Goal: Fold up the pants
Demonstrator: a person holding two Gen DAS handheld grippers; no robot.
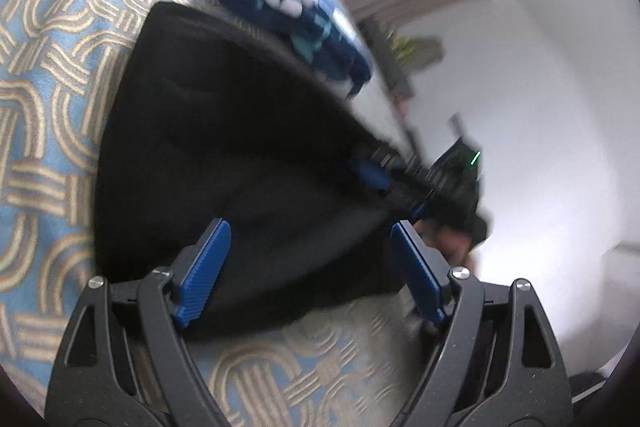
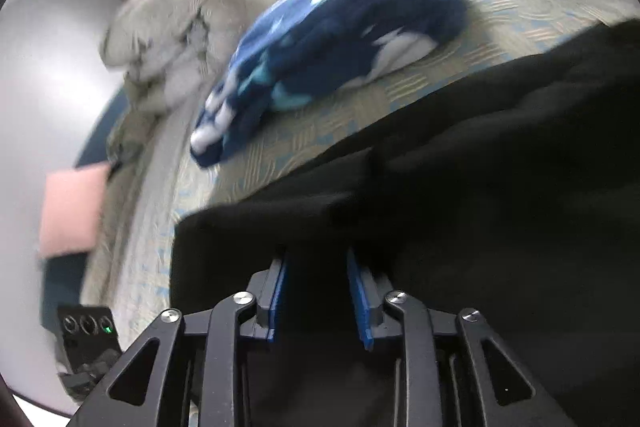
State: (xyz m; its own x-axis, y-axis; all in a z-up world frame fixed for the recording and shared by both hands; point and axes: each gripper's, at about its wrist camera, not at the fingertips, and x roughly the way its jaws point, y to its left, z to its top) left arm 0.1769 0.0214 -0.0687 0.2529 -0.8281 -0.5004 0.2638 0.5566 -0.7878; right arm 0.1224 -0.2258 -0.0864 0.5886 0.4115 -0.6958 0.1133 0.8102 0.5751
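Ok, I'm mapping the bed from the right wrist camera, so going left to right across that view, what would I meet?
Pink pillow at the left edge → white bedding heap → blue and white patterned blanket → black pants filling the right side.

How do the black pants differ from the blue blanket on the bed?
The pants are plain black; the blanket is blue with white and turquoise patches. The pants lie spread wide and fairly flat; the blanket is bunched in a heap. The pants lie at the grippers; the blanket is farther off. Both rest on the bed.
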